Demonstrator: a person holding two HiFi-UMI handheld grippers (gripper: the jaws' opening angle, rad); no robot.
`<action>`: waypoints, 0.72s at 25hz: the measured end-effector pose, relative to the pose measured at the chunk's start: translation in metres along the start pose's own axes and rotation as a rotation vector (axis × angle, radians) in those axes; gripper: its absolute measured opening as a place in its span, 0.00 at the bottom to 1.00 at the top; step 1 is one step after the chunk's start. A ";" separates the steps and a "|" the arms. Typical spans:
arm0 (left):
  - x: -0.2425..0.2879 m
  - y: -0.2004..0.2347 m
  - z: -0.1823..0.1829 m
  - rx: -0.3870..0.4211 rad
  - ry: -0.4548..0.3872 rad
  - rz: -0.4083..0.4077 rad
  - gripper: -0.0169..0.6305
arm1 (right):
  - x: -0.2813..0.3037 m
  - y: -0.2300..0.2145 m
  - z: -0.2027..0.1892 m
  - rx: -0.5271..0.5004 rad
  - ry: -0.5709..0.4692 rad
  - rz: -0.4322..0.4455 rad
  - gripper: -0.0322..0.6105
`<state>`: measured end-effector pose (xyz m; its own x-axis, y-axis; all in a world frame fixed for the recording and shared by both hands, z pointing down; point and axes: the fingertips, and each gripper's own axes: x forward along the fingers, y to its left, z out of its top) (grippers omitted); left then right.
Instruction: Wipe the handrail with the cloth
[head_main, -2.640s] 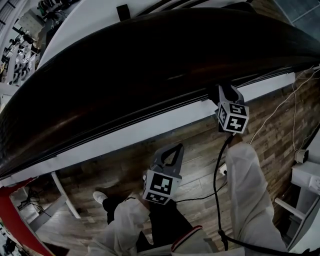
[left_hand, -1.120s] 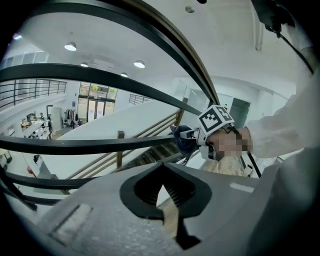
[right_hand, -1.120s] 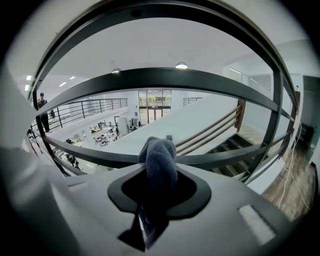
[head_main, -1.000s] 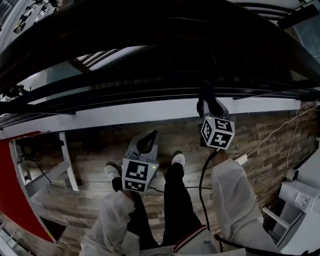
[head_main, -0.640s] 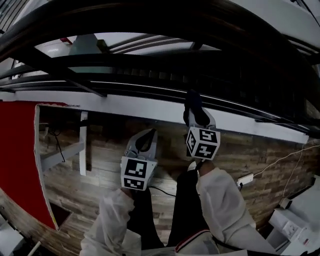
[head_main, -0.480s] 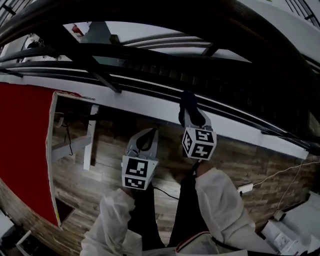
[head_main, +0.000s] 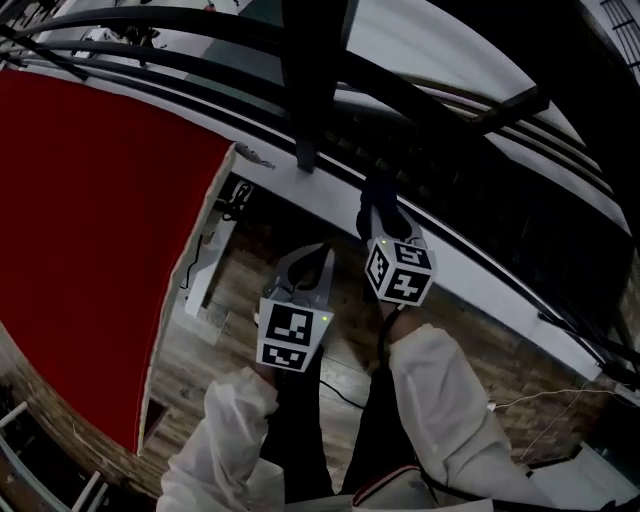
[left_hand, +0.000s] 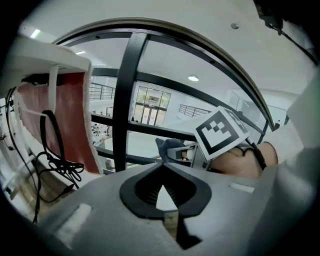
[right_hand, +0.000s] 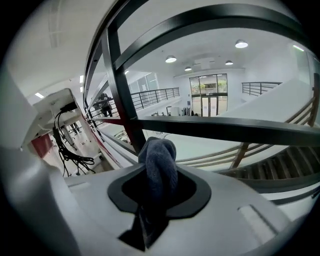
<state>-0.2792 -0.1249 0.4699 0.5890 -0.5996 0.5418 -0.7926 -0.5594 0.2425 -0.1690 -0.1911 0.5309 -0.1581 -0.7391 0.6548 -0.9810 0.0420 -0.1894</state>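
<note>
Our right claw is clamped on the cloth — dark blue-grey terry, bunched into a thick upright roll — just before a black bar of the handrail. Our left claw is pinched together, empty.

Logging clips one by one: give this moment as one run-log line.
right gripper: shut on cloth | left gripper: shut, empty | cloth: in front of railing, contact unclear

A bunched blue-grey cloth, clamped in the right hand-held gripper, stands upright near the black handrail.
</note>
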 end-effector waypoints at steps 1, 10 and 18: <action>0.001 0.009 -0.002 -0.007 -0.001 0.004 0.03 | 0.010 0.007 -0.001 -0.001 0.006 0.004 0.19; 0.043 0.067 -0.022 -0.035 -0.009 -0.010 0.03 | 0.115 0.045 -0.014 0.004 0.038 0.052 0.19; 0.049 0.092 -0.035 -0.082 -0.017 -0.007 0.03 | 0.178 0.057 -0.008 0.027 0.044 0.078 0.19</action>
<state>-0.3291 -0.1860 0.5473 0.5964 -0.6059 0.5264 -0.7984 -0.5151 0.3117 -0.2542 -0.3150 0.6426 -0.2394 -0.7037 0.6689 -0.9622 0.0797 -0.2606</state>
